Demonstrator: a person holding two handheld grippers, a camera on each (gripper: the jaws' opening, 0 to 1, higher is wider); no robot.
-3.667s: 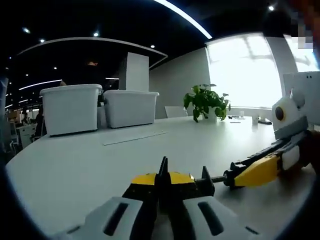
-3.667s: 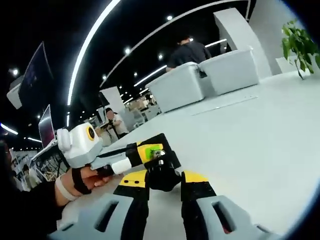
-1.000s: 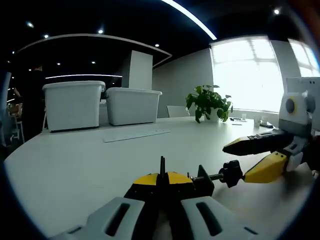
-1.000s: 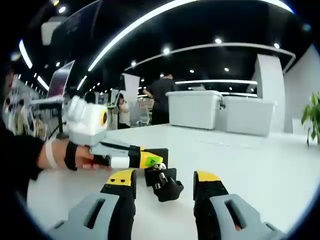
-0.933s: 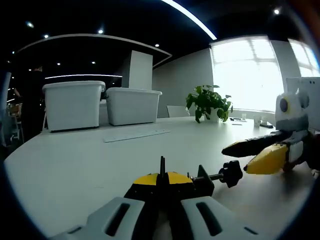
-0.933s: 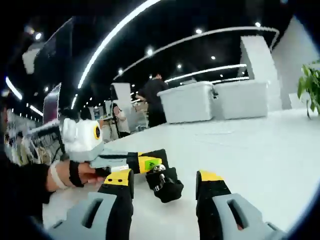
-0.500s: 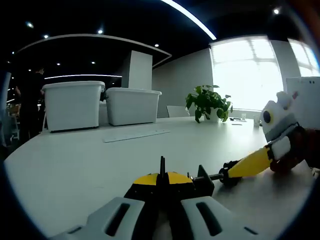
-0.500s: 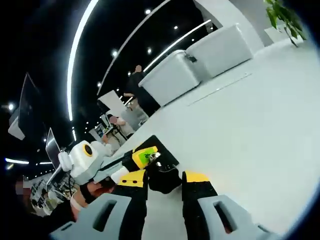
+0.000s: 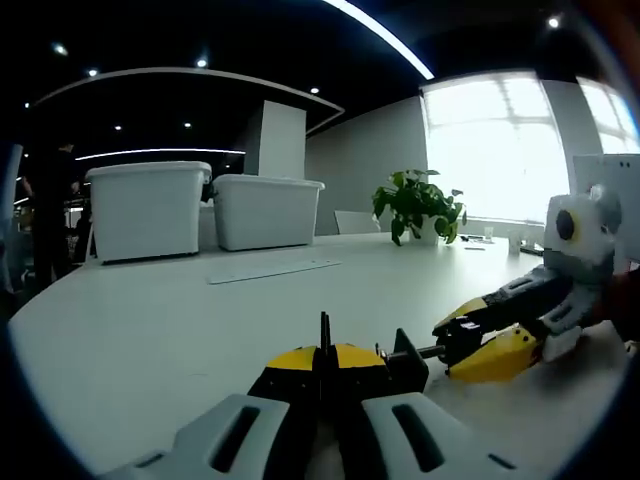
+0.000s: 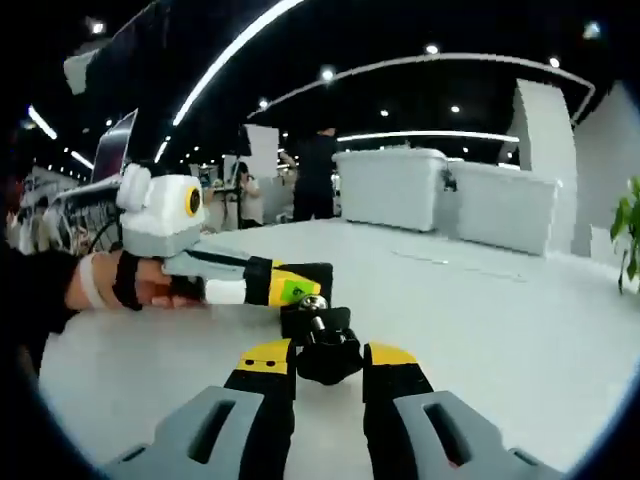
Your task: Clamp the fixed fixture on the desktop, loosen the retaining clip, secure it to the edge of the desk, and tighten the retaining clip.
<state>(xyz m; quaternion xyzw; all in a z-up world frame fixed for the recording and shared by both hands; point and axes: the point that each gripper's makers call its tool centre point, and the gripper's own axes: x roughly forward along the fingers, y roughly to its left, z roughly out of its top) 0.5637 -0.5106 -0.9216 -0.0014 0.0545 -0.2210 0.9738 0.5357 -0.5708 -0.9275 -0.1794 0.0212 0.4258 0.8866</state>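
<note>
Left gripper point(image 9: 323, 362) clamped on fixture point(image 9: 405, 358), right gripper point(image 10: 328, 362) pinching its knob point(image 10: 328, 360), bins point(image 9: 148, 212), plant point(image 9: 414, 203) well beyond.

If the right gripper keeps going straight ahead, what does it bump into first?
The black knob of the fixture: it already sits between the right gripper's jaws. Just beyond it, probably the left gripper, which holds the fixture's other end.

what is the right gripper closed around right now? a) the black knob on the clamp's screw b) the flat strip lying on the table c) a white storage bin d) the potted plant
a: in the right gripper view the right gripper has its yellow-tipped jaws pressed on either side of the black knob.
</note>
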